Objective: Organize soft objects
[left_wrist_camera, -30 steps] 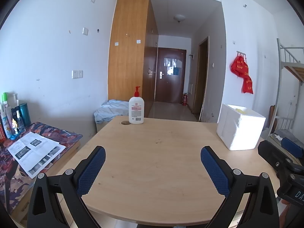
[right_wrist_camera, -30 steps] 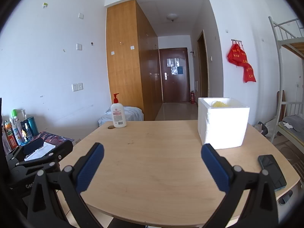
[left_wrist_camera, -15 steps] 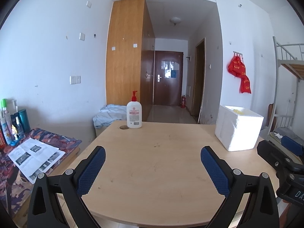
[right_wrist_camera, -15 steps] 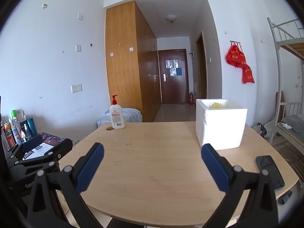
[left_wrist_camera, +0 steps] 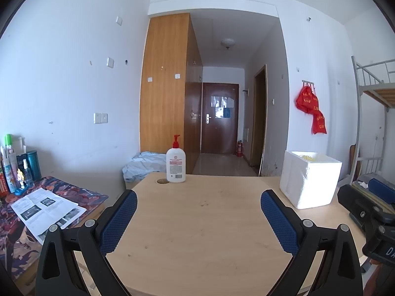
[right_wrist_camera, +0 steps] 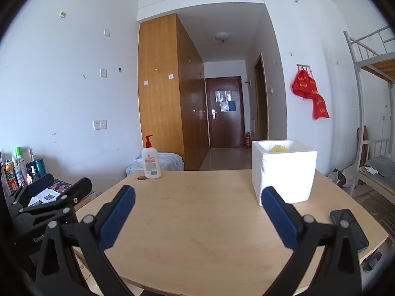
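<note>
- Your left gripper (left_wrist_camera: 198, 203) has its blue-padded fingers spread wide with nothing between them, held above the near edge of the light wooden table (left_wrist_camera: 197, 222).
- Your right gripper (right_wrist_camera: 198, 201) is just as wide apart and holds nothing; it hangs over the same table, and its right finger pad (right_wrist_camera: 277, 214) overlaps the lower front of the box in that view.
- Beside your right gripper, a dark phone (right_wrist_camera: 349, 229) lies flat near the table's right edge.
- Further back on the right side stands the white foam box (right_wrist_camera: 286, 172), open at the top; a soft yellow object (right_wrist_camera: 279, 148) peeks above its rim, inside the box.
- At the far left of the table, a white pump bottle with a red nozzle (left_wrist_camera: 175, 164) stands upright just beside a round hole in the tabletop.
- Off to your left, a printed paper sheet (left_wrist_camera: 47, 209) lies on a patterned cloth.
</note>
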Demonstrator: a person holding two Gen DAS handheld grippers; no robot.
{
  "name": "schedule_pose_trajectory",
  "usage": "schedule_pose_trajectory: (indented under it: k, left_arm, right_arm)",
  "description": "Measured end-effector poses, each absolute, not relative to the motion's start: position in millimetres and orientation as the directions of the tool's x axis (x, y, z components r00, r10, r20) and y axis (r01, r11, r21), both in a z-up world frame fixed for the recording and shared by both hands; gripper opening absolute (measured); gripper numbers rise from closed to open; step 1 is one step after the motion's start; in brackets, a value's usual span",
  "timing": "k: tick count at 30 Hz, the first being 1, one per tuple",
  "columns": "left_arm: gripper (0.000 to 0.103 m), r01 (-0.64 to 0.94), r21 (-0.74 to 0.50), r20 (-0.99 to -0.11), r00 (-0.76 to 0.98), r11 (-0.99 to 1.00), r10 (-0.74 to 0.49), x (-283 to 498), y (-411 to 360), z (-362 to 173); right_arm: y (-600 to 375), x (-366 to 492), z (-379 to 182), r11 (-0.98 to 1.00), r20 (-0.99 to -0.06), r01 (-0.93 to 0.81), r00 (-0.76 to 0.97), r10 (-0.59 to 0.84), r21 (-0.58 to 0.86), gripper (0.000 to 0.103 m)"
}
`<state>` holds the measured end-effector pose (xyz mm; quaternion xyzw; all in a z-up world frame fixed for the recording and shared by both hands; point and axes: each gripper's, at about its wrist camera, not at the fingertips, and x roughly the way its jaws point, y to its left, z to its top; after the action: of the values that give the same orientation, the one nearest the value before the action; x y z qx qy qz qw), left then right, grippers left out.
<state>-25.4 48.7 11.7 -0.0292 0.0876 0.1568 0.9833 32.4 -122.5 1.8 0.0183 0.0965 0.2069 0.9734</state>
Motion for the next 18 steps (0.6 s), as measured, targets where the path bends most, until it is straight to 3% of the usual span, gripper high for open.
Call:
schedule_pose_trajectory:
  k: [18]
  left_arm:
    - [0.1,-0.311,-0.031,-0.171,0.938,0.95,0.302,-26.6,46.9,13.6]
  right_arm:
    - [-120.6,32.1,5.8,0.915,-0.186,-0.4,0.896,0.404,0.06,0.103]
